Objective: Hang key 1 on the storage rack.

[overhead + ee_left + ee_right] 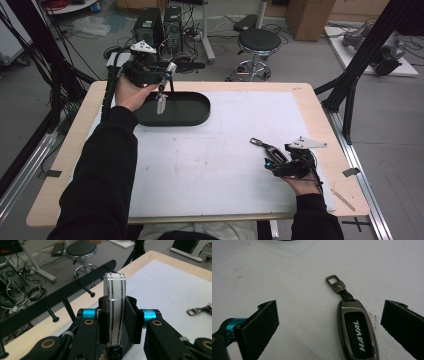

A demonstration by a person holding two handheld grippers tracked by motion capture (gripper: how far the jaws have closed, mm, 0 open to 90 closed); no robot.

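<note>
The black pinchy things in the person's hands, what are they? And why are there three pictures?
They are hand-held grippers: tools with two black jaws that pinch like big tweezers. A person holds one in each hand at a table with a white mat on it.

The high view looks down from above the person. The other two pictures come from little cameras riding on each gripper, looking along its jaws.

The left gripper is shut on a white and silver key fob, held up over a black oval tray. Just behind it stands a black rack with pegs.

The right gripper is open, its jaws spread wide on either side of a dark car key case that says HAVAL. That key lies flat on the mat with its metal clip pointing away.
</note>
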